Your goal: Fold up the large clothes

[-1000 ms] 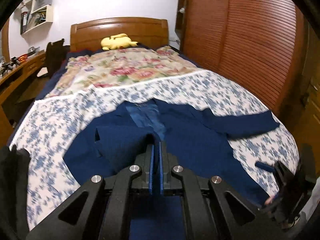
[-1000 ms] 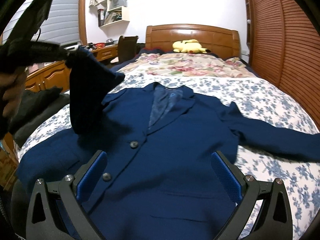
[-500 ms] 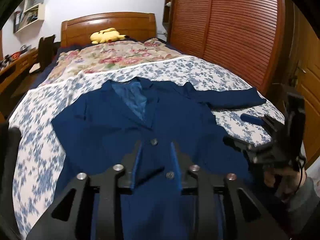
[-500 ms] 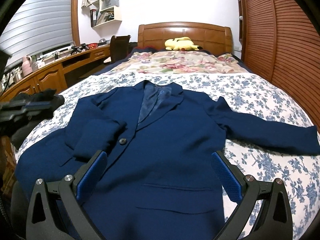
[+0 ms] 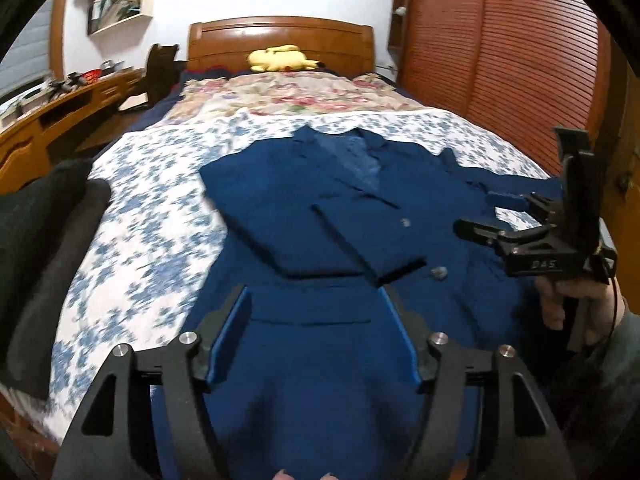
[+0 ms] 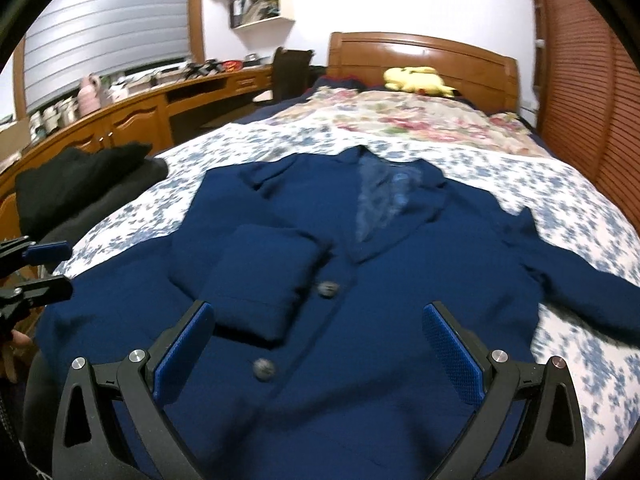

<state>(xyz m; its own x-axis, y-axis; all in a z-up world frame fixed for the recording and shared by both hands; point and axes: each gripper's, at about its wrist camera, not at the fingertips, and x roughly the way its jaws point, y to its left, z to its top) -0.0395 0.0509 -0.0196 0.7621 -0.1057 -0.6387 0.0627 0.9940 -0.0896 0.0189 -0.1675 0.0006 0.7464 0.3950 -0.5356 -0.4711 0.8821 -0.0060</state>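
Observation:
A navy blue jacket (image 5: 320, 208) (image 6: 380, 320) lies face up and flat on the bed. Its left-hand sleeve (image 5: 332, 236) (image 6: 260, 280) is folded across the front, next to the buttons. The other sleeve (image 6: 580, 292) stretches out to the right. My left gripper (image 5: 314, 294) hovers over the jacket's lower part, its jaws opening with nothing between them; the right wrist view shows it at the far left edge (image 6: 66, 268). My right gripper (image 6: 317, 308) stands wide open and bare above the jacket's hem, held by a hand at the right (image 5: 478, 213).
A pile of dark clothes (image 5: 48, 220) (image 6: 80, 184) sits on the bed's left side. A yellow plush toy (image 5: 280, 58) rests by the wooden headboard. A wooden desk (image 6: 132, 120) runs along the left, and a slatted wardrobe (image 5: 520, 60) stands on the right.
My left gripper let go of the sleeve, which now lies folded on the jacket front. Its jaws went from shut to wide, and it drew back and down. The right gripper shifted sideways.

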